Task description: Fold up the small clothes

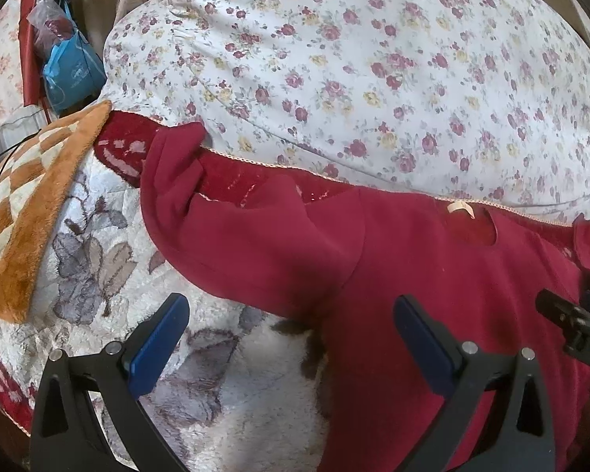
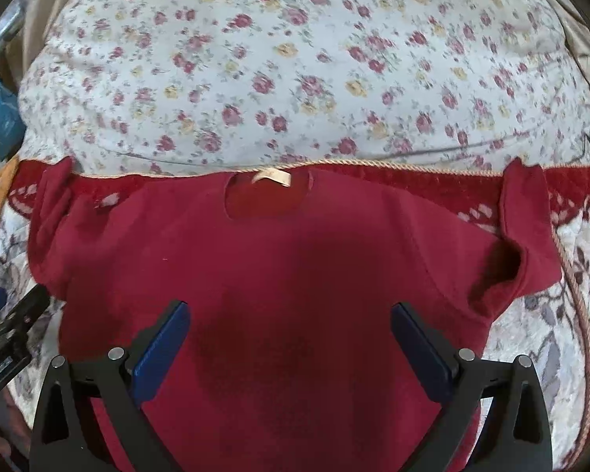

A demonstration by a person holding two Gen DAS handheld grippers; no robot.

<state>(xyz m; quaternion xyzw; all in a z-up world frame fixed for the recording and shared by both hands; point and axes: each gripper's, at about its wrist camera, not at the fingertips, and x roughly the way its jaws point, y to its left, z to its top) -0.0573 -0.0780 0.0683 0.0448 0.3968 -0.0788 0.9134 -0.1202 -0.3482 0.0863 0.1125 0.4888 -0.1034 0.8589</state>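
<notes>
the red shirt (image 2: 279,259) lay flat on the blanket (image 2: 539,338), neck hole at 12 o'clock, just below the floral pillow (image 2: 287,78). right gripper (image 2: 291,348) hovered over its middle, fingers spread, holding nothing. left gripper (image 1: 291,344) was at the shirt's 9 o'clock edge, fingers also apart and empty.

A home bedroom: a floral quilt (image 2: 295,70) heaped at twelve o'clock, a plush flowered blanket (image 1: 110,259) spread beneath, a checked orange mat (image 1: 31,204) at nine o'clock.
</notes>
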